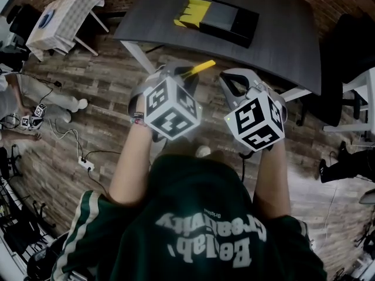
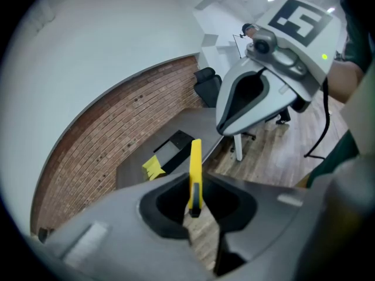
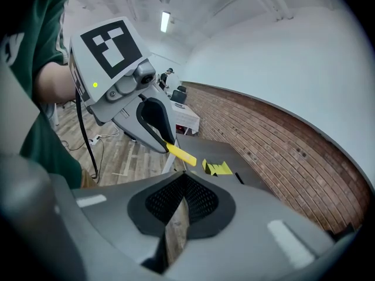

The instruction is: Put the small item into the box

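The person is standing a little away from the dark tabletop [image 1: 287,34] and is holding one gripper in each hand, both above the wooden floor [image 1: 105,98]. The left gripper [image 2: 195,206] is clamping the small item [image 2: 195,163], a thin yellow strip. Its jaws are pressing on the lower end, and the rest of the strip is sticking out forward, toward the tabletop. The right gripper [image 3: 184,177] is hanging just beside the left one. Its jaws are together and nothing is lying between them, so it is carrying nothing. The box [image 1: 228,21] is lying on the tabletop, well apart from both grippers. It is a flat black box, and a yellow flap [image 1: 192,12] is showing at one end, so that end seems to be standing open, though I cannot see inside it. As I am judging it, the picking up is done and the item is in a firm grip, but the main part of the task is not yet done. The person is needing to bring the strip over the tabletop, to aim it at the open end of the box, and to let it go there.
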Available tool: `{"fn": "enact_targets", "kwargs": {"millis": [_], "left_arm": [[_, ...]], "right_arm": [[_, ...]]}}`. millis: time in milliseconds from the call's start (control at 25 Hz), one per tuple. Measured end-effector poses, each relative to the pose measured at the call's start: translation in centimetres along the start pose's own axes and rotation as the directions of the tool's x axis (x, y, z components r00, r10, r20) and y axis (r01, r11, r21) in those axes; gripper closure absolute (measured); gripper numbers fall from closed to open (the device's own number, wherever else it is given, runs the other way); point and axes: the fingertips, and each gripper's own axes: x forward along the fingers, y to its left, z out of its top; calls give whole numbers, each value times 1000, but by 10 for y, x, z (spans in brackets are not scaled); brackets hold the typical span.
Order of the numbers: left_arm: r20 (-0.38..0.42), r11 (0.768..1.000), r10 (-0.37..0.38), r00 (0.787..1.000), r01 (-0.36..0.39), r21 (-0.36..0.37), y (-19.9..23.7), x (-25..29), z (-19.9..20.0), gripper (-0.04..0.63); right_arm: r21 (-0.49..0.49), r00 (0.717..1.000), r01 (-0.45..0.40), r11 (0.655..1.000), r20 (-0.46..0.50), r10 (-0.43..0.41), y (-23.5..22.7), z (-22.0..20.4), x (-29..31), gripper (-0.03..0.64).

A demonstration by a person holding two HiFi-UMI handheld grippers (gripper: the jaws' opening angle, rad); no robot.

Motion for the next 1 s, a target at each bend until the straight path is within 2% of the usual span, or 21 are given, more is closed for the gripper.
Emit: {"fn": "enact_targets", "kwargs": {"millis": [440,1000], "left_arm": [[0,1000,11,1000,-11,-6,13,3,-2,529],[17,1000,-15,1000,15,-3,71,47,-8,529]], "right_arm": [[-5,1000,-10,1000,16,10,-8,8,13,611],[1,1000,-30,1000,-2,30,-39,19,74,611]]}}
